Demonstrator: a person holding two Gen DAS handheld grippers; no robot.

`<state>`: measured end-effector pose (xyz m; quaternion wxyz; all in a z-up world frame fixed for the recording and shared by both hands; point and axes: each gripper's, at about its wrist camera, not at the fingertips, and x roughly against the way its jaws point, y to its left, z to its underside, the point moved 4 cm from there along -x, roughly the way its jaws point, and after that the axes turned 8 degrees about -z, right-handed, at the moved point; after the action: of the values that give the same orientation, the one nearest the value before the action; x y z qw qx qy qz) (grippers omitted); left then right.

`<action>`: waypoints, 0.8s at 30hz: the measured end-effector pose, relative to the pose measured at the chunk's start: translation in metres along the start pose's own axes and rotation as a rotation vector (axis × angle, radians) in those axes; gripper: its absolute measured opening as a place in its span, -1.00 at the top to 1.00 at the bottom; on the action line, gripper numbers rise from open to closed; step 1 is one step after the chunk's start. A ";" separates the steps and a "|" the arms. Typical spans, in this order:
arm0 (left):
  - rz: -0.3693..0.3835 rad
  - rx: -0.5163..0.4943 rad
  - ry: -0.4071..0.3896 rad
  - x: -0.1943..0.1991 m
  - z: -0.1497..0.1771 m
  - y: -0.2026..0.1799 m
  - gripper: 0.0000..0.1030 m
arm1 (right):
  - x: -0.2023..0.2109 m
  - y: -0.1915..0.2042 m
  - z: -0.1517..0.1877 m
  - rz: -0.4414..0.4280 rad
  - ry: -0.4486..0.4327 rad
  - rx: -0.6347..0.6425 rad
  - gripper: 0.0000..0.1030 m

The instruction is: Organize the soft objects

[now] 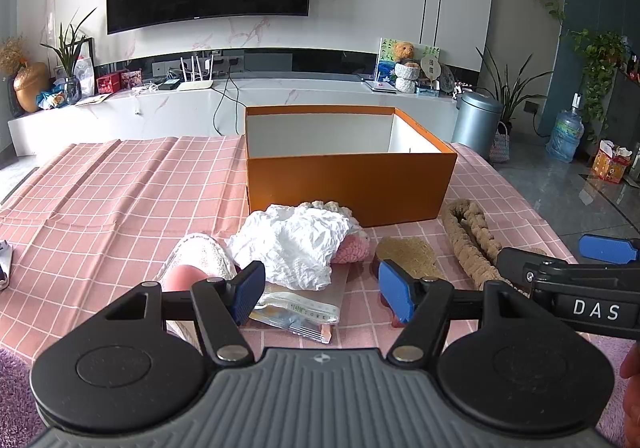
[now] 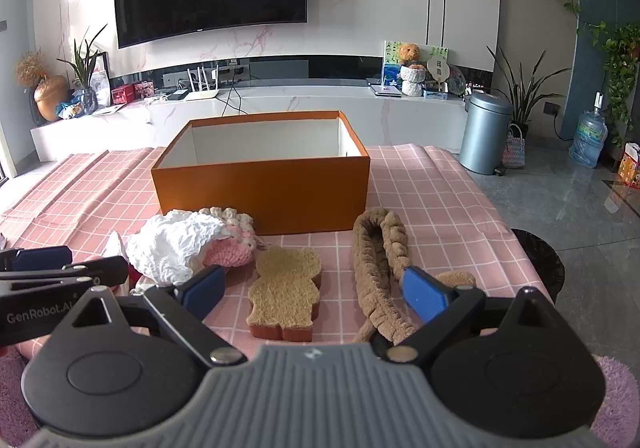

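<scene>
A matt orange cardboard box [image 2: 262,190] sits on the pink checked cloth [image 2: 432,188]. Crumpled white tissue-like fabric [image 1: 298,244], pink crochet yarn [image 2: 228,252], a coarse tan sponge [image 2: 286,284] and a fuzzy brown plush band [image 2: 376,248] look soft; the packet [image 1: 304,314] is glossy plastic.

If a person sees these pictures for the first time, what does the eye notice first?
First, the open orange box in the middle of the pink checked tablecloth. In front of it lie the crumpled white cloth, a bear-shaped sponge and a brown braided band.
</scene>
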<state>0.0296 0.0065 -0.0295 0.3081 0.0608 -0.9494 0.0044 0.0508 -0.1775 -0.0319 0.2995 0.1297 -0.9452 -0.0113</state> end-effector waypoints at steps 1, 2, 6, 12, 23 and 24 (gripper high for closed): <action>0.000 0.001 0.001 0.000 0.000 0.000 -0.50 | 0.000 0.000 0.000 -0.001 0.001 0.000 -0.83; 0.001 0.001 0.000 0.000 0.000 0.000 -0.50 | 0.000 0.000 0.000 -0.001 0.000 0.000 -0.83; 0.000 0.000 0.004 -0.001 0.000 -0.001 -0.50 | 0.000 0.000 0.000 0.000 0.001 -0.001 -0.83; 0.000 -0.001 0.005 -0.002 0.001 -0.001 -0.50 | -0.001 0.000 0.000 0.000 0.003 0.001 -0.84; 0.002 -0.001 0.006 -0.002 0.003 -0.002 -0.49 | 0.000 0.000 0.000 0.000 0.003 0.000 -0.84; 0.003 -0.001 0.006 -0.002 0.003 -0.003 -0.49 | 0.000 0.000 0.000 0.000 0.002 0.000 -0.84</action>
<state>0.0299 0.0037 -0.0333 0.3112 0.0592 -0.9485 0.0047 0.0510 -0.1775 -0.0323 0.3006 0.1299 -0.9448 -0.0111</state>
